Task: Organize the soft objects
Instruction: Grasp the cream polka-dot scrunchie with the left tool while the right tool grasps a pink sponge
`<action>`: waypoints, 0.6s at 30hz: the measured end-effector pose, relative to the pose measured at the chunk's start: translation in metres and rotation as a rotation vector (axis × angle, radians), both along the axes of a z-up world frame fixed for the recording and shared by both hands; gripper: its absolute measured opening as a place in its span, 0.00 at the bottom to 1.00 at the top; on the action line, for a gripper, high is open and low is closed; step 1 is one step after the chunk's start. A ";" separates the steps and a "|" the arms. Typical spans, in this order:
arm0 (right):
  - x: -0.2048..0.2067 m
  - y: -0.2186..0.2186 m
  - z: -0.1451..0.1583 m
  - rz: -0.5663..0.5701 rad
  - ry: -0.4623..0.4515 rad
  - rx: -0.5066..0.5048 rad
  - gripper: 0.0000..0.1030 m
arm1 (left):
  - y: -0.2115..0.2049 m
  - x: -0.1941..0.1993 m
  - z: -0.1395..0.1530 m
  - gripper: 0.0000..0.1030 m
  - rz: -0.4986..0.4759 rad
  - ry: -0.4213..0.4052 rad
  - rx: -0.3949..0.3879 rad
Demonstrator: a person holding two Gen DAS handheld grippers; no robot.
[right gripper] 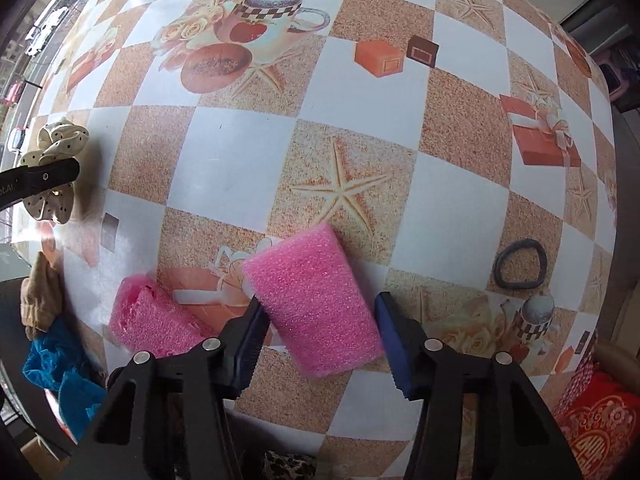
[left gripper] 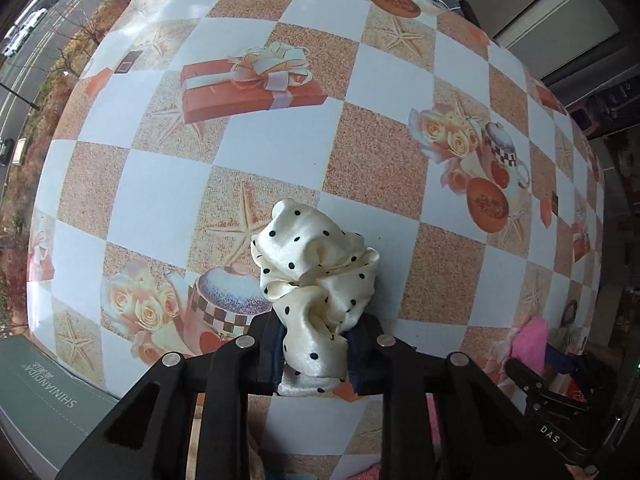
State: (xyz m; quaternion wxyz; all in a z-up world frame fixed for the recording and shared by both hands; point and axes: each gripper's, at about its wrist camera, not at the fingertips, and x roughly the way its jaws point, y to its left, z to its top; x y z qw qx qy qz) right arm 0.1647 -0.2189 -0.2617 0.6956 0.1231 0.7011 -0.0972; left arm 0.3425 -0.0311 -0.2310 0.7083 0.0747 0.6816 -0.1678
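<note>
My left tongs (left gripper: 316, 354): clenched on the cream dotted scrunchie (left gripper: 316, 276).
My right tongs (right gripper: 320, 340): astride the pink sponge (right gripper: 312, 300); grip unclear.

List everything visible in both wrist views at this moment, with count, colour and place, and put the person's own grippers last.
scrunchie: 1, cream with black dots, between the left gripper's fingers
foam pads: 2, pink; one between the right gripper's fingers, one just left of it on the table
hair tie: 1, dark grey, on the table right of the foam pads
blue cloth: 1, at the table's left edge in the right wrist view
tan cloth: 1, just above the blue cloth
red cloth: 1, red with gold pattern, lower right corner
box: 1, grey-green, lower left in the left wrist view
table: 1, white and sandy checks with printed pictures
left gripper: 1, black, shut on the scrunchie
right gripper: 1, black with blue pads, around the foam pad; contact unclear
</note>
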 end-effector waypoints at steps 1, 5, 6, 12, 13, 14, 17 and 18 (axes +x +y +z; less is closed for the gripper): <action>-0.002 -0.003 0.003 -0.014 -0.009 0.008 0.54 | 0.001 -0.001 0.005 0.26 -0.010 -0.014 -0.001; -0.014 -0.014 0.019 -0.056 -0.058 0.043 0.54 | -0.011 -0.009 0.029 0.26 -0.075 -0.069 0.009; -0.018 -0.017 0.023 -0.068 -0.067 0.050 0.54 | -0.014 -0.011 0.035 0.26 -0.088 -0.079 0.006; -0.052 -0.036 0.046 -0.136 -0.101 0.079 0.54 | -0.044 -0.056 0.060 0.26 -0.187 -0.110 -0.014; -0.057 -0.040 0.054 -0.146 -0.107 0.078 0.54 | -0.046 -0.069 0.063 0.26 -0.209 -0.117 -0.018; -0.063 -0.043 0.058 -0.155 -0.115 0.080 0.54 | -0.055 -0.078 0.069 0.26 -0.230 -0.118 -0.024; -0.086 -0.069 0.075 -0.183 -0.134 0.082 0.54 | -0.088 -0.112 0.082 0.26 -0.293 -0.125 -0.040; -0.094 -0.074 0.080 -0.193 -0.142 0.084 0.54 | -0.095 -0.123 0.088 0.26 -0.316 -0.130 -0.045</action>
